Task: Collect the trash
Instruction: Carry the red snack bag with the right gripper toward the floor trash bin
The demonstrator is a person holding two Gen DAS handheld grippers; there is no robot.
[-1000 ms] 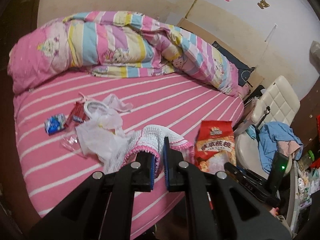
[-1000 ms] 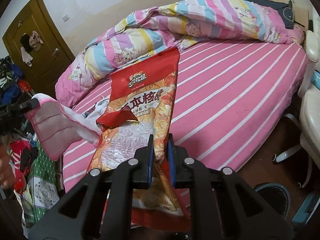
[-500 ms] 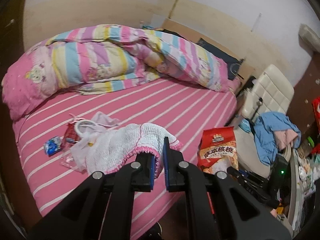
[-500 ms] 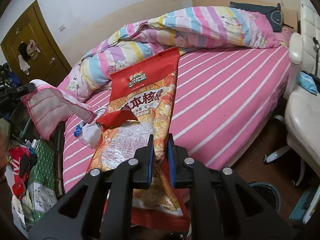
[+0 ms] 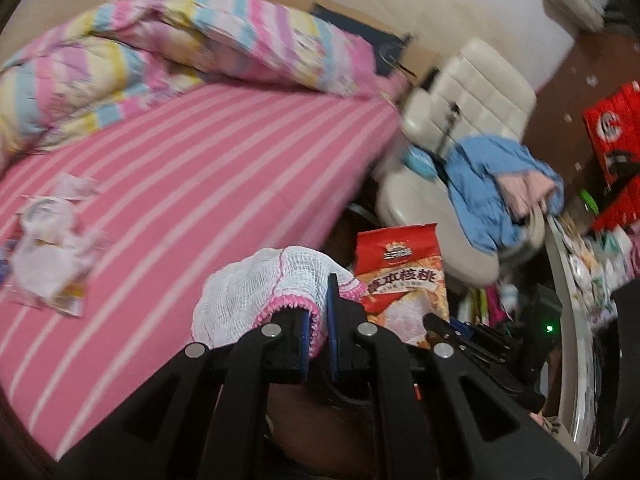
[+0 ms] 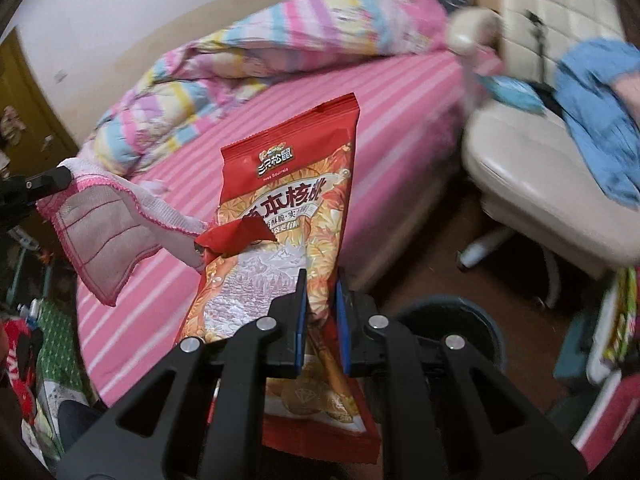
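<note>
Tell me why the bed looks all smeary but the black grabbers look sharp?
Left wrist view: the pink striped bed is streaked with motion blur, while the left gripper and its white mesh cloth stay crisp. Right wrist view: same smear on the cream chair; red snack bag sharp.

Left wrist view: looks forward and steeply down along the left claw (image 5: 318,316), from off the bed's (image 5: 208,160) near edge, facing the far quilt (image 5: 160,48) and cream chair (image 5: 472,92). Right wrist view: looks likewise along the right claw (image 6: 322,304), from further right. Both share the bed, quilt, chair and snack bag (image 5: 402,276) (image 6: 288,216).
</note>
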